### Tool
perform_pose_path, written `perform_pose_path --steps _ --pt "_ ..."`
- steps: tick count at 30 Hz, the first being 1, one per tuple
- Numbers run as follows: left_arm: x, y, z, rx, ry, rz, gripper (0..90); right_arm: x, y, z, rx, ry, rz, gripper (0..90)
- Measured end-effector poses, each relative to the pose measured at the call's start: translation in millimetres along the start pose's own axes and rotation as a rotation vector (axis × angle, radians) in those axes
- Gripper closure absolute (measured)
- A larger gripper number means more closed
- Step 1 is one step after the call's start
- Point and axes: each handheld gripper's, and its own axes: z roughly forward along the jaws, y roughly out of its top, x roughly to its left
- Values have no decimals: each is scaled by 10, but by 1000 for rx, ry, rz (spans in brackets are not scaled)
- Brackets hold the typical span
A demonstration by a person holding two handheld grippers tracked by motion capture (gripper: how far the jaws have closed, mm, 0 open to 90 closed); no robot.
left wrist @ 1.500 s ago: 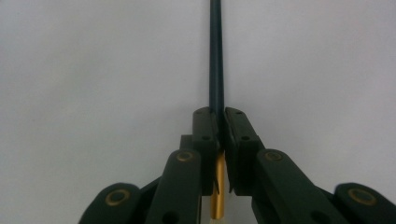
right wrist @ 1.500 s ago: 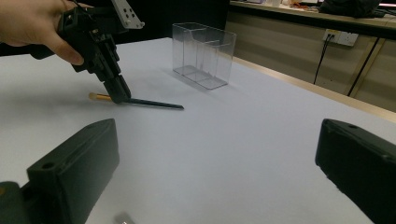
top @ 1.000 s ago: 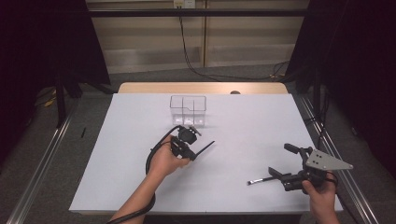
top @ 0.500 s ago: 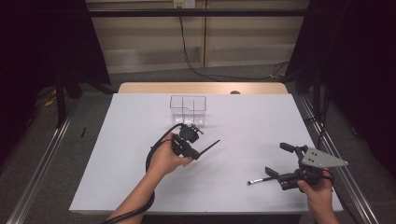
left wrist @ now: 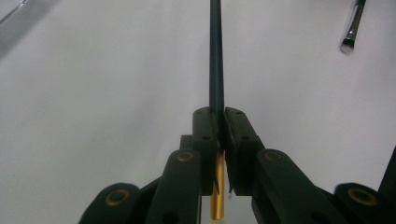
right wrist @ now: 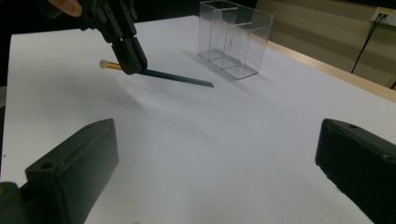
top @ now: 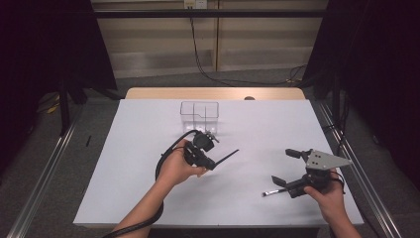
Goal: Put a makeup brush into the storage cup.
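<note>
The left tool (top: pixel 214 159) hangs over the middle of the white surface (top: pixel 129 148), its jaws pressed together on a thin dark brush (top: pixel 227 157) with a gold band near one end (right wrist: pixel 112 66) — the long handle sticks out past the jaw tips. A clear box (top: pixel 199 112) with compartments stands near the far edge, just beyond this tool. The right tool (top: pixel 287 166) sits near the right edge with its jaws spread wide, pinching nothing. A second small brush (top: pixel 271 192) lies flat on the surface just beside the right tool — whether they touch, I cannot tell.
</note>
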Motion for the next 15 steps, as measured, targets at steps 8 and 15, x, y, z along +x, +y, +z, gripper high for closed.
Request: perform_pose_path --steps 8,15 --pt "-27 11 6 -5 -29 7 839 -21 68 180 37 51 -1 0" --pt "-64 11 7 -15 -45 17 839 -16 174 325 86 112 -7 0"
